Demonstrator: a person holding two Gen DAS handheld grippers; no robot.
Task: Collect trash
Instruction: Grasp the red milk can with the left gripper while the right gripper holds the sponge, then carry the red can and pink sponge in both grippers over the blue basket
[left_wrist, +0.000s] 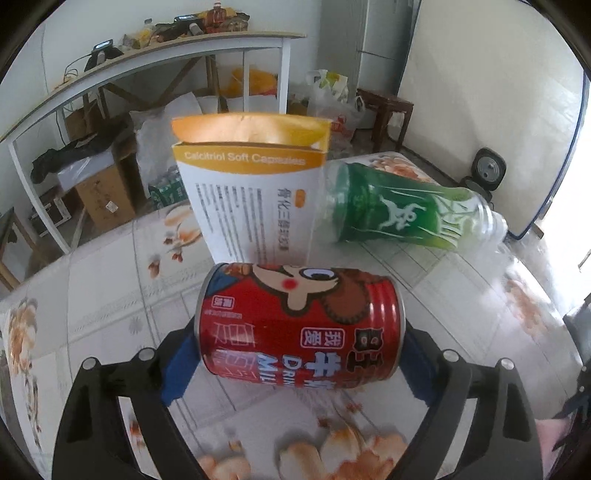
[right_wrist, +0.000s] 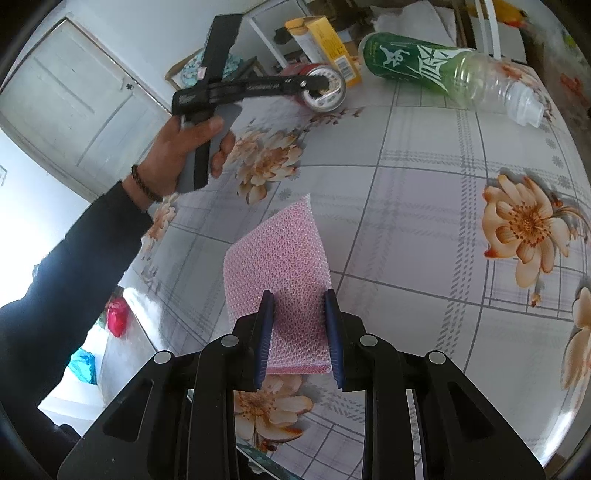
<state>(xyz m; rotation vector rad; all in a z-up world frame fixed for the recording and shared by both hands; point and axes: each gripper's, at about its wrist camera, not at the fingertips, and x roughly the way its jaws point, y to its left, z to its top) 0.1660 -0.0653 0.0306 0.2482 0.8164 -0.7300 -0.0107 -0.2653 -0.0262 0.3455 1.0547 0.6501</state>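
Between pads of right gripper (right_wrist: 299, 332): pink bubble wrap (right_wrist: 277, 254), clamped near its lower edge, bulk of it sticking forward over the table (right_wrist: 424, 229). Reads as already collected and parked low, leaving the other hand free to work.

Further out, toward the far side of the tabletop: left gripper (left_wrist: 295, 354) in a person's hand (right_wrist: 173, 155), angled down. Jaws wide apart, straddling red milk can (left_wrist: 295, 317) end to end. Lying on its side on the table, so taken along its length, not around the round body, probably to stop rolling. Pads right at both rims; pressing or just shy, cannot tell. Judged step: securing the can as next trash item.

Just behind the can: orange-and-white capsule box (left_wrist: 251, 199), upright, top flap open, near enough to get knocked on lift. Just beside the box: green bottle (left_wrist: 399, 206), toppled, neck pointing away to the right, not yet collected.

Past the table edge: cluttered shelf (left_wrist: 155, 51) and plastic bags (left_wrist: 332, 99). No bin visible.
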